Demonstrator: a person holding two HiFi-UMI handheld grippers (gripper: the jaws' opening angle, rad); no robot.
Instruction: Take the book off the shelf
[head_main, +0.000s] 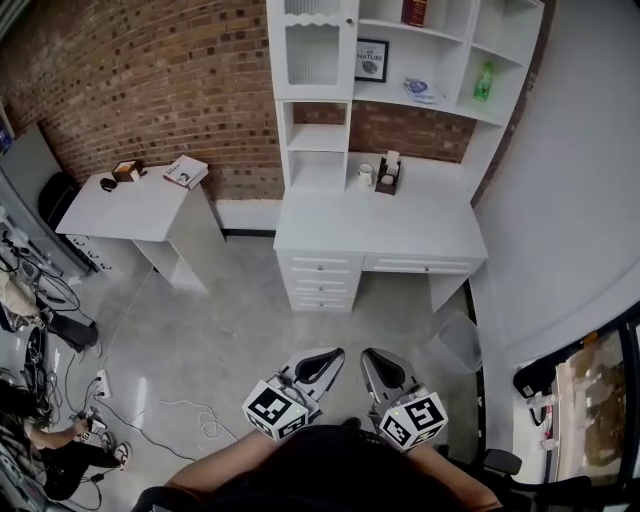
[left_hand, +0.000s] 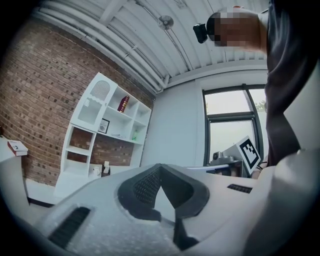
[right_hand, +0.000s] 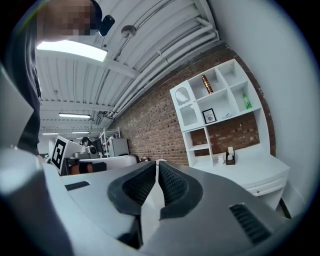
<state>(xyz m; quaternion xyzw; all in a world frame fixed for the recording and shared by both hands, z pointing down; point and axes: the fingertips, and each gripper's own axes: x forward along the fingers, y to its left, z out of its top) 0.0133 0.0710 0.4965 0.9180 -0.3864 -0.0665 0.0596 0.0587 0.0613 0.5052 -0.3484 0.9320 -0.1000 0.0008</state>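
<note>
Head view: the left gripper (head_main: 325, 358) and the right gripper (head_main: 372, 358) hang side by side low over the grey floor (head_main: 230, 340), well apart from the white desk-and-shelf unit (head_main: 420, 225). The dark red book (head_main: 414, 11) stands in a top compartment.

Left gripper view: the fingertips seem to touch, with nothing between them.

Right gripper view: the jaws are pressed together and empty, and the book (right_hand: 206, 84) stands upright on its shelf.

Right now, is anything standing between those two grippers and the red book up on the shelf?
Nothing visible does. Only floor lies between the left gripper, the right gripper and the white desk. The red book stands in an open top compartment, no door before it.
</note>
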